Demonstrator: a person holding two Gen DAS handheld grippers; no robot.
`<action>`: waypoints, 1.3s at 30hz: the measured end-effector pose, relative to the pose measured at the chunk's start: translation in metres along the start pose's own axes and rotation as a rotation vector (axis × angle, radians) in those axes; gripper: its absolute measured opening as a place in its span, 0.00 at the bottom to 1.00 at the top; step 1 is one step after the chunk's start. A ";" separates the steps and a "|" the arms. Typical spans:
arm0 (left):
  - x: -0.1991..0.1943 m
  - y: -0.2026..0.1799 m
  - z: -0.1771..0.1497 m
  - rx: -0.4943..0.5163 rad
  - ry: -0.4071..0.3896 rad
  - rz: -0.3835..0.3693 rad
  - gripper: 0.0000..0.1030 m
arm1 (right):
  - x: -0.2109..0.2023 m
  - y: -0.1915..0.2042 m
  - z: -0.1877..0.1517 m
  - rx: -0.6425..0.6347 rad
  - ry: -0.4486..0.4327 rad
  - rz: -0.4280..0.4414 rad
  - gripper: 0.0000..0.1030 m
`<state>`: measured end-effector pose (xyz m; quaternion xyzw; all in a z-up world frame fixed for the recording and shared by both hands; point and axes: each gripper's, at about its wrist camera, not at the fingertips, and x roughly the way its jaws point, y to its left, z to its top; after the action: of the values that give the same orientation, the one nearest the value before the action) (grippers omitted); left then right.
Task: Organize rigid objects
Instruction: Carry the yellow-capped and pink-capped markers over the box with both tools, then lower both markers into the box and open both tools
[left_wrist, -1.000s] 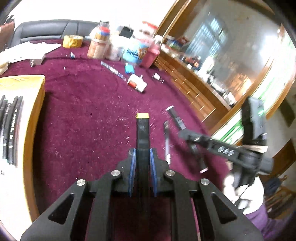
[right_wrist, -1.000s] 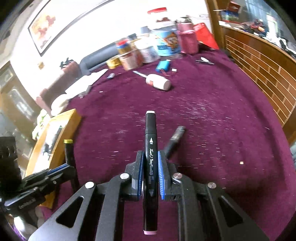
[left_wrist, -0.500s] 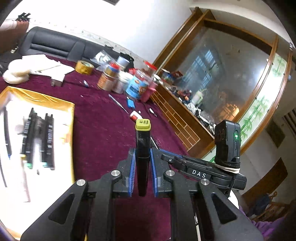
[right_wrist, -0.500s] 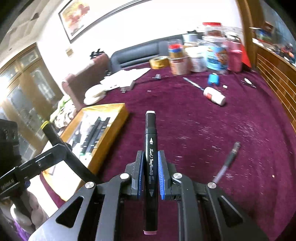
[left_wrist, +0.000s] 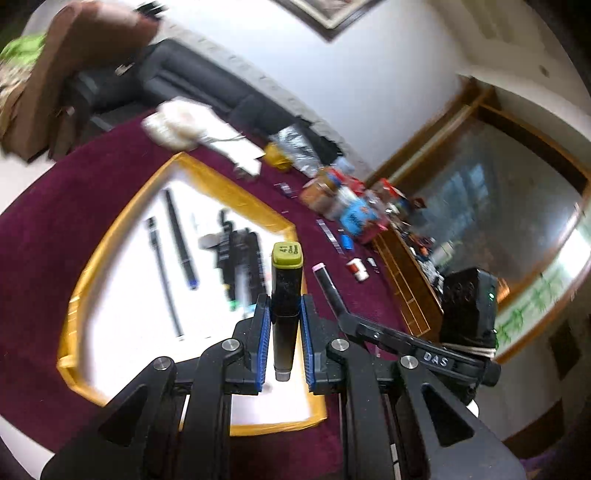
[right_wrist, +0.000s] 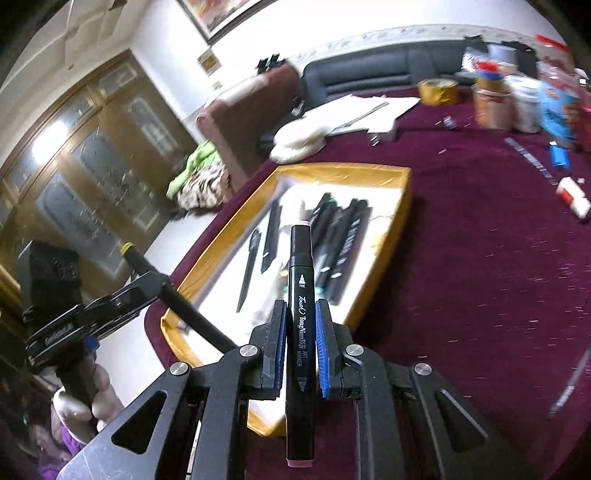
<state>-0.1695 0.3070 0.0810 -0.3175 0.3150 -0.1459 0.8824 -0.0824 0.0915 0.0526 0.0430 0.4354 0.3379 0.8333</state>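
Observation:
My left gripper (left_wrist: 283, 306) is shut on a black marker with an olive-yellow cap (left_wrist: 286, 291), held above the near edge of a yellow-rimmed tray (left_wrist: 110, 229). My right gripper (right_wrist: 300, 314) is shut on a black art marker with pink ends (right_wrist: 301, 332), held above the tray's near side (right_wrist: 391, 236). Several black markers and pens (left_wrist: 236, 254) lie in the tray, also in the right wrist view (right_wrist: 332, 243). The right gripper with its pink-tipped marker (left_wrist: 328, 288) shows beside my left one. The left gripper (right_wrist: 147, 280) shows at lower left in the right wrist view.
The tray sits on a maroon tablecloth (right_wrist: 480, 258). Jars and cans (left_wrist: 343, 206) crowd the far side, with a tape roll (right_wrist: 437, 90), a white-red glue tube (right_wrist: 574, 195), a blue item (right_wrist: 558, 155) and papers (right_wrist: 365, 114). A loose pen (right_wrist: 569, 387) lies at right. A sofa stands behind.
Both grippers have swung left from the open cloth to above the tray, each still holding its marker. The tray now fills the middle of both views.

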 end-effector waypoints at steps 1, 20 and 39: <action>0.001 0.008 0.000 -0.021 0.007 0.009 0.12 | 0.007 0.003 -0.002 0.001 0.014 0.005 0.13; 0.026 0.062 0.009 -0.157 0.077 0.148 0.34 | 0.090 0.033 -0.020 0.005 0.184 -0.082 0.14; 0.021 0.006 0.006 0.070 -0.056 0.387 0.72 | 0.029 0.025 -0.019 -0.110 -0.052 -0.325 0.50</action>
<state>-0.1491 0.3048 0.0713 -0.2239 0.3402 0.0245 0.9130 -0.0990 0.1239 0.0297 -0.0647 0.3956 0.2207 0.8891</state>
